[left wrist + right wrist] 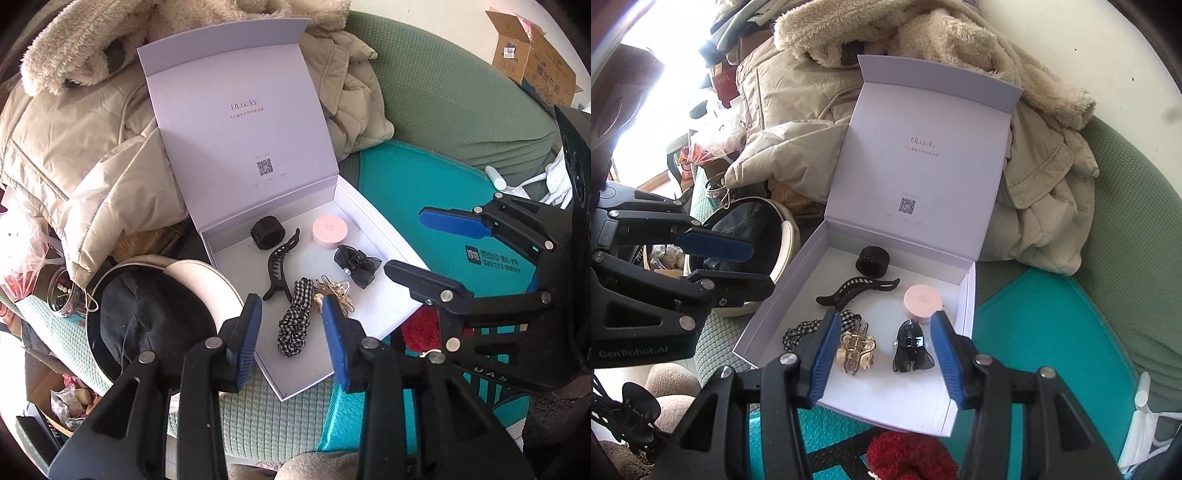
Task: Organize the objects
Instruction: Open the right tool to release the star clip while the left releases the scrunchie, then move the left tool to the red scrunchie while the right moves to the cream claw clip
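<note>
A white gift box (388,295) (768,314) lies with its lid (236,122) propped up behind. In it rest a black band (266,232) (873,260), a long black claw clip (279,264) (857,290), a pink round tin (329,229) (922,302), a black bow clip (356,264) (910,349), a checked scrunchie (295,317) (798,332) and a gold clip (334,290) (855,350). My left gripper (290,301) (761,268) hovers open above the scrunchie, holding nothing. My right gripper (884,315) (404,238) hangs open over the box's near side, between the gold clip and the bow clip.
A red fluffy scrunchie (908,458) (421,328) lies on the teal mat (1052,332) in front of the box. A cap (155,314) sits left of it, with beige coats (92,147) piled behind. A black claw clip (639,410) shows at the lower left.
</note>
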Demonstrator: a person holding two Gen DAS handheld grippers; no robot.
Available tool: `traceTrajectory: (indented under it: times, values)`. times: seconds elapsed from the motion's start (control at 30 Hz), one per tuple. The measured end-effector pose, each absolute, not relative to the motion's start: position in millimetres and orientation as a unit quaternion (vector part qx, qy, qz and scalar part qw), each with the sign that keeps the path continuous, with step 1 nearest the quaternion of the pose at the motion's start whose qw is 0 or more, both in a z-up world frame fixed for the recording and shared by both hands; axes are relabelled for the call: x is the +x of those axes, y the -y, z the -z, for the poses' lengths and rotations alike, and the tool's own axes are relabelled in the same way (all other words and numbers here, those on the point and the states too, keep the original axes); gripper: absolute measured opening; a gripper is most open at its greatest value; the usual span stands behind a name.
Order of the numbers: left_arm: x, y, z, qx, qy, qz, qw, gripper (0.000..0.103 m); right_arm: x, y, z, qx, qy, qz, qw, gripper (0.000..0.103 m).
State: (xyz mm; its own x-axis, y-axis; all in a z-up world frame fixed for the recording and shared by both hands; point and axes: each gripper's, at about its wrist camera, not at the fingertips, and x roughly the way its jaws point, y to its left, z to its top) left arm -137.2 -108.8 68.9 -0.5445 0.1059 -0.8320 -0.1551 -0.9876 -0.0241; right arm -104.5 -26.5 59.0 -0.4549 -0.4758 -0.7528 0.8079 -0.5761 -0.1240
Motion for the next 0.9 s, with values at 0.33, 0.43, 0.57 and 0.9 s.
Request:
traceTrajectory:
  times: [0.33,0.43,0.57,0.9]
  values:
    - [-94.6,108.5,-113.6,-0.424,-0.030,-0.903,0.064,0.052,-73.1,9.3,-98.2,0.306,-0.242,0.831,0.396,0.051]
    - [-81.6,106.5,-123.2,-0.414,-0.028,-0.908,0.064,0.055,-63.1,2.4,-108.3,0.297,-0.241,0.836,0.394,0.051]
    - [-65.3,102.6,-131.5,-0.407,-0.025,-0.910,0.076,0.057,-51.1,-7.8,-119.1,0.288,-0.238,0.842,0.390,0.051]
    - [-23.3,90.5,-138.2,-0.398,-0.016,-0.914,0.076,0.061,-22.2,-38.5,-130.3,0.278,-0.225,0.853,0.380,0.058]
